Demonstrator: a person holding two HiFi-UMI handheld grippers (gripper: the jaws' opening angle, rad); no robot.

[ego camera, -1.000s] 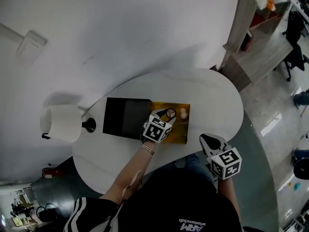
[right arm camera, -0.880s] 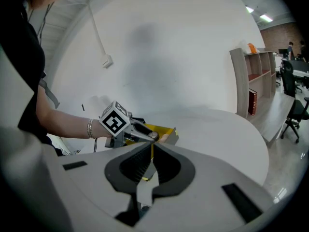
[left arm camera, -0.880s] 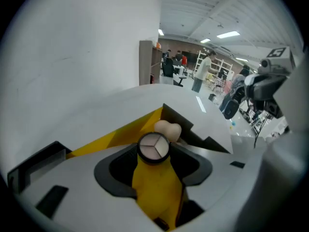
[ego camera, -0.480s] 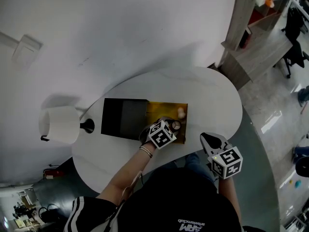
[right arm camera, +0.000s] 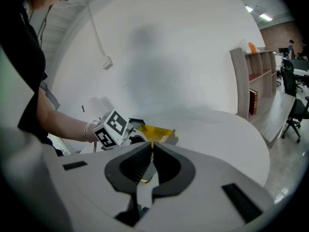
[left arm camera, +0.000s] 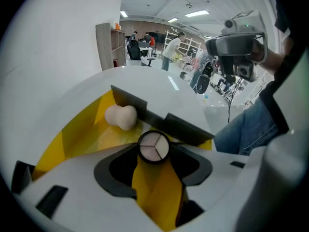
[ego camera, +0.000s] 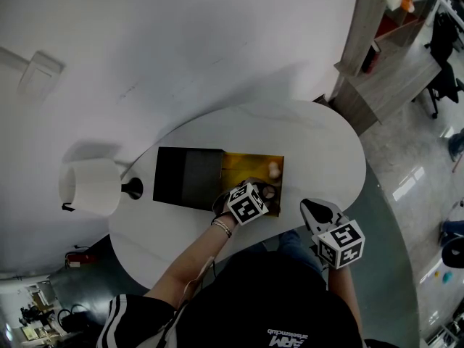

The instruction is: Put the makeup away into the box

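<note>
Left fingers (left arm camera: 115, 172) grip the round compact (left arm camera: 154, 147) over the yellow box (left arm camera: 79, 129).

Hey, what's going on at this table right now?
A person is packing makeup into the yellow-lined box on the white table. The left gripper holds a round compact just over the open box, where a beige sponge already lies. The right gripper is shut, with nothing between its jaws, and hangs off to the side of the box.
</note>
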